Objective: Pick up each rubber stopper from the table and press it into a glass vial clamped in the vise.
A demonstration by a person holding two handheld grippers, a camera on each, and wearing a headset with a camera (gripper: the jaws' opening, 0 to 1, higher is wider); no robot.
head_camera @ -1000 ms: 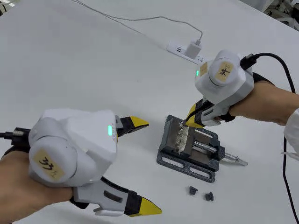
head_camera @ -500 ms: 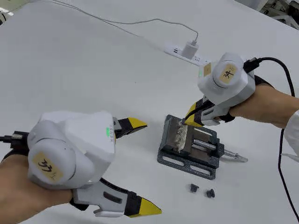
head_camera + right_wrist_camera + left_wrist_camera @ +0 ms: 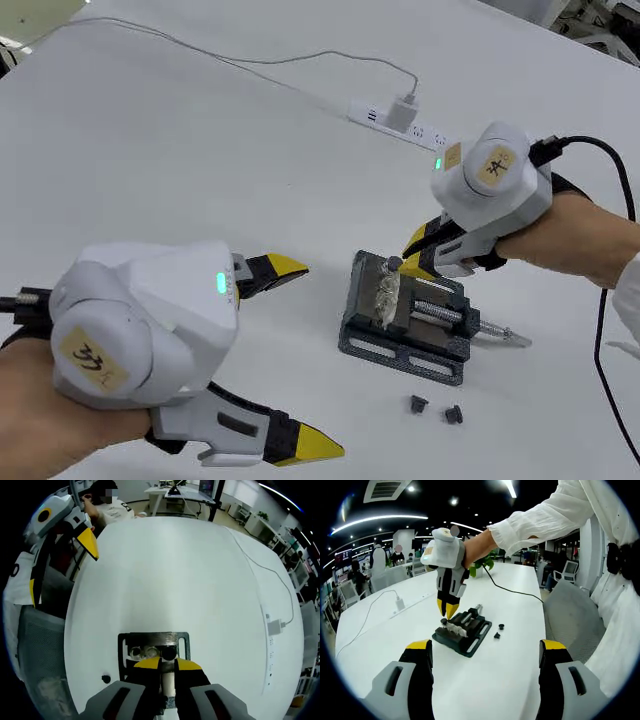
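Left hand-held gripper (image 3: pixel 307 354): jaws spread wide, holding nothing, well off from the vise (image 3: pixel 400 350).
Right hand-held gripper (image 3: pixel 413 265): jaws pinched nearly together just over the vise, with nothing I can see between them.
Vials (image 3: pixel 385 295): clamped in a row. The end one has a seated stopper (image 3: pixel 393 263), and the others look open.
Loose stoppers (image 3: pixel 418 404): two on the counter (image 3: pixel 200 150) near the vise.
Handling: probably light and squishy, so I'd pinch the sides and press gently. The glass is fragile.
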